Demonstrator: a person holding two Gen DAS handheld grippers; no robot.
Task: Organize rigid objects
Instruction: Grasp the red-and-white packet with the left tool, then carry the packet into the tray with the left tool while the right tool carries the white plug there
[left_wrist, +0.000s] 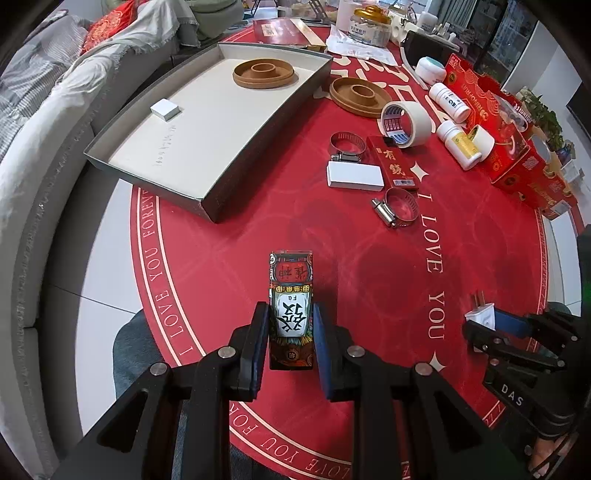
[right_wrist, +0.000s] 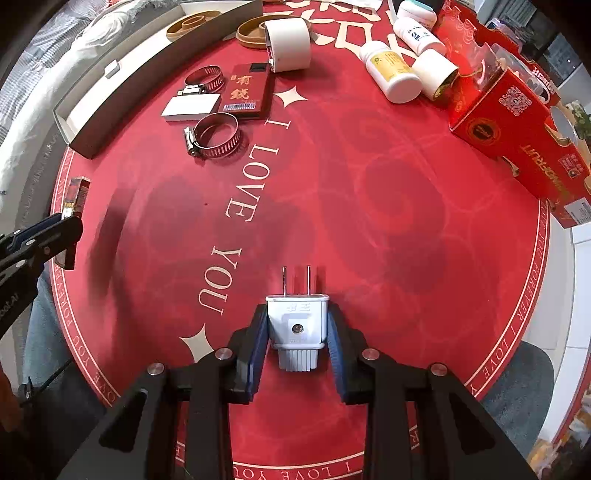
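Observation:
My left gripper (left_wrist: 290, 314) is shut on a decorated card box (left_wrist: 291, 291) with a mahjong character, held above the red mat. My right gripper (right_wrist: 297, 314) is shut on a white two-pin plug (right_wrist: 297, 321), prongs pointing forward; it also shows in the left wrist view (left_wrist: 480, 314). The left gripper and its box show at the left edge of the right wrist view (right_wrist: 75, 195). A grey cardboard tray (left_wrist: 207, 206) lies at the back left, holding a brown round dish (left_wrist: 263, 73) and a small white block (left_wrist: 165, 109).
On the red round mat (left_wrist: 258, 229) lie two metal hose clamps (left_wrist: 397, 206), a white flat box (left_wrist: 354, 176), a red card box (left_wrist: 393, 162), a tape roll (left_wrist: 405, 123), a second brown dish (left_wrist: 360, 95), white bottles (left_wrist: 448, 96) and a red gift carton (left_wrist: 506, 140).

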